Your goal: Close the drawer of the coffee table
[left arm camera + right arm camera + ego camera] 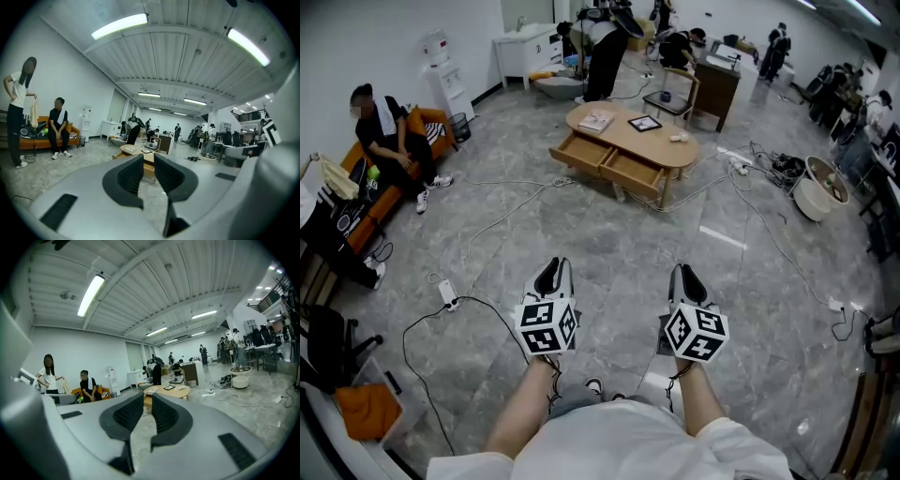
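The oval wooden coffee table (628,136) stands several steps ahead on the grey floor. Its two front drawers, the left drawer (581,153) and the right drawer (635,172), are both pulled out. My left gripper (551,274) and right gripper (686,277) are held side by side close to my body, far from the table. Both are shut and hold nothing. The left gripper view shows the table (136,151) small beyond the closed left gripper (149,161). In the right gripper view the table (171,390) lies past the closed right gripper (147,404).
A book (596,120) and a dark frame (644,123) lie on the tabletop. Cables (516,202) and a power strip (448,292) trail over the floor between me and the table. A person sits on an orange sofa (389,141) at the left. A chair (670,94) stands behind the table.
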